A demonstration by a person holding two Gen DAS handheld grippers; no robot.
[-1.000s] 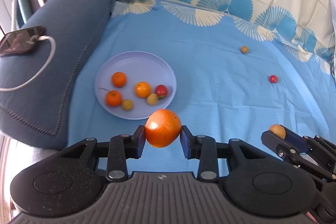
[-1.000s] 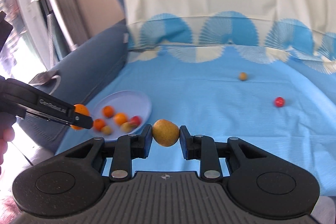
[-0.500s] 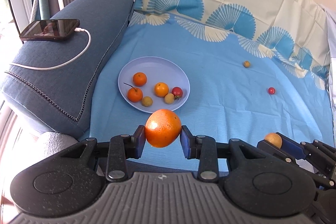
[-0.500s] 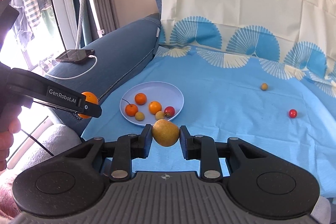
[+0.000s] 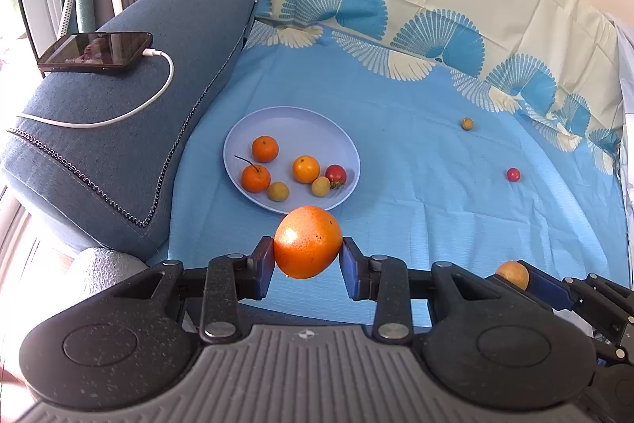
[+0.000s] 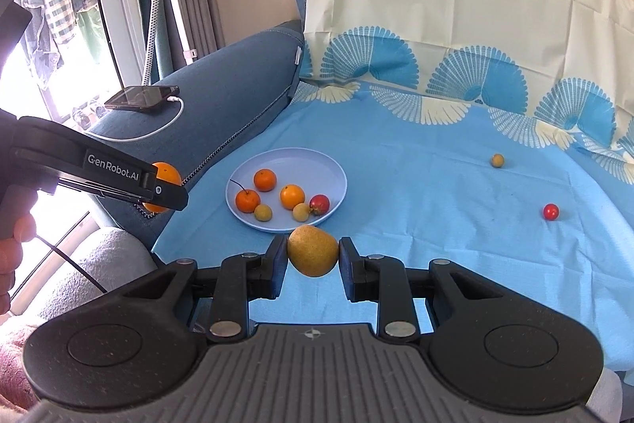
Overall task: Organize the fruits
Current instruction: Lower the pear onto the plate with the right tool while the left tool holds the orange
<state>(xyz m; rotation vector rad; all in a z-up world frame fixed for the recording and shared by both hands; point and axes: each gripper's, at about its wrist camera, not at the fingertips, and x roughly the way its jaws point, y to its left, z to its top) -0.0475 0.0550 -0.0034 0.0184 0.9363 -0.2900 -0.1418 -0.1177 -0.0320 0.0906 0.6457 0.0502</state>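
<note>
Glossy, pitted orange [image 5: 308, 247]; matt speckled pear [image 6: 313, 250]; smooth plastic plate [image 5: 253, 121]; blue cloth sheet [image 5: 436, 185]; glossy phone [image 5: 95, 51].

Right view: left tool [image 6: 164, 187] hides most of its orange [image 6: 168, 172]. Plate [image 6: 335, 173] near rim behind pear [image 6: 313, 250]. Hand [image 6: 14, 256] cropped at left edge.

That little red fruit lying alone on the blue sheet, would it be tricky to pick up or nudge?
Probably. The red fruit looks round and glossy, so a nudge would likely send it rolling across the blue sheet. It is far smaller than the orange held in the left tool, so probably light, and may slip from flat pads.
</note>
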